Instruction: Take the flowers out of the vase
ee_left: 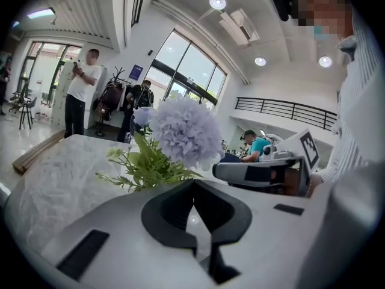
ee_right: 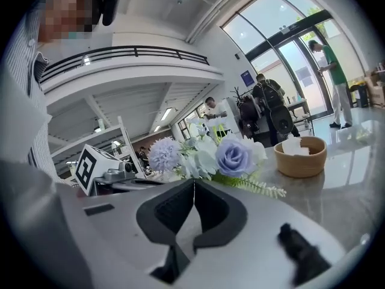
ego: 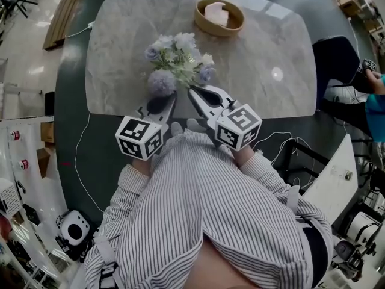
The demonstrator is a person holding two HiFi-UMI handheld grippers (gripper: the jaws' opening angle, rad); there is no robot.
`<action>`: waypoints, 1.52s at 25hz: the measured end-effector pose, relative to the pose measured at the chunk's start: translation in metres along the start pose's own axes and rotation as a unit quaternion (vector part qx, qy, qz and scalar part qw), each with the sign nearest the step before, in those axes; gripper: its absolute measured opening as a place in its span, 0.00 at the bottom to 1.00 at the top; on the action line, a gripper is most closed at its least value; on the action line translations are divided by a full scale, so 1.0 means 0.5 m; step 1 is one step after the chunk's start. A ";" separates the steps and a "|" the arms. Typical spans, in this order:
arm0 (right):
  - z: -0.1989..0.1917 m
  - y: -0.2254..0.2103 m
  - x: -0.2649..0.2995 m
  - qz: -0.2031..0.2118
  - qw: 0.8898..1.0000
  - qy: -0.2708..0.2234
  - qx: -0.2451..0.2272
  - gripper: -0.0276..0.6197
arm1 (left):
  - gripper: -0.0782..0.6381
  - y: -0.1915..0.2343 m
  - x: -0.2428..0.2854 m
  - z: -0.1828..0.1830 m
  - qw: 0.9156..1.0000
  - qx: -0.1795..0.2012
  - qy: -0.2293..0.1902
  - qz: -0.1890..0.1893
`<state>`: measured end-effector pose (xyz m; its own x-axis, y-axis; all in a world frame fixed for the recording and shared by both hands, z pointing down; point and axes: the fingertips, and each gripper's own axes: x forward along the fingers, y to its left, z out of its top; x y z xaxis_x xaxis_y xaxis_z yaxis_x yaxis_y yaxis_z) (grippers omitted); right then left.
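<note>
The flowers [ego: 178,58] stand on the marble table [ego: 120,53], a tight bunch of pale blue, lilac and white blooms with green sprigs (whatever holds the stems is hidden under the heads from where I look). A round lilac pompom [ego: 162,82] sits at the bunch's near edge, on the side toward the person in the striped shirt [ego: 204,209].

The left gripper [ego: 173,95] points at the flowers from the near side, its tips just below the pompom and apart from it. Its jaws are pressed fully together with nothing between them. In its own view the pompom fills the space straight ahead above the closed tips.

The right gripper [ego: 191,90] comes in beside it, also from the near side of the flowers, its tips close to the lower leaves but not clearly touching them. Its jaws are likewise fully closed and hold nothing. Its own view looks past the tips at a blue rose [ee_right: 231,156] on the bunch's right flank.

Beyond the flowers, at the far side of the table, sits a tan bowl [ego: 207,27] with something pale in it. Right of the flowers, off the table, a seated person in teal [ego: 376,101] shows at the edge.
</note>
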<state>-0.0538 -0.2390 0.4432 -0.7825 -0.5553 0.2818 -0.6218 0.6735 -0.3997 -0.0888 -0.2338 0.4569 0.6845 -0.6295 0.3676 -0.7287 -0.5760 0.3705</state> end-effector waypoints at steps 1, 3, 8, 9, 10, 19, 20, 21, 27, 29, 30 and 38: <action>0.003 0.001 -0.001 0.003 1.000 0.003 -0.004 0.07 | 0.12 0.001 0.001 0.002 1.000 -0.003 -0.001 0.003; 0.005 0.000 -0.003 0.009 1.000 0.010 -0.013 0.07 | 0.12 0.003 0.002 0.004 1.000 -0.007 -0.002 0.012; -0.010 -0.010 -0.006 0.014 0.999 0.031 -0.024 0.07 | 0.12 0.021 0.004 -0.006 0.999 -0.009 0.003 0.045; -0.010 -0.013 -0.008 0.012 0.999 0.031 -0.026 0.07 | 0.12 0.023 0.003 -0.007 0.999 -0.012 0.003 0.048; -0.008 -0.018 -0.009 0.008 0.999 0.029 -0.028 0.07 | 0.12 0.025 0.003 -0.008 0.999 -0.014 0.002 0.049; -0.007 -0.047 -0.006 -0.012 0.999 0.031 -0.041 0.07 | 0.12 0.039 0.004 -0.019 0.999 -0.018 -0.002 0.048; -0.006 -0.056 -0.006 -0.025 0.998 0.028 -0.043 0.07 | 0.13 0.042 0.004 -0.019 0.999 -0.017 -0.002 0.051; -0.006 -0.065 -0.006 -0.036 0.998 0.026 -0.045 0.07 | 0.13 0.046 0.005 -0.020 0.998 -0.014 -0.001 0.055; -0.019 -0.093 0.000 -0.052 0.997 0.040 -0.049 0.27 | 0.13 0.060 0.009 -0.030 0.998 -0.004 0.009 0.069; -0.016 -0.097 0.003 -0.058 0.996 0.038 -0.048 0.29 | 0.13 0.071 0.007 -0.036 0.997 -0.008 0.015 0.075; -0.015 -0.100 0.005 -0.061 0.996 0.038 -0.050 0.31 | 0.13 0.076 0.006 -0.041 0.997 -0.010 0.019 0.078; -0.029 -0.094 0.016 -0.046 0.995 0.053 -0.072 0.37 | 0.34 0.111 0.003 -0.067 0.994 -0.015 0.044 0.103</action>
<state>-0.0312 -0.2681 0.4768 -0.7163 -0.5681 0.4053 -0.6831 0.6894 -0.2410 -0.1274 -0.2493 0.5067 0.5210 -0.6838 0.5108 -0.8535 -0.4232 0.3040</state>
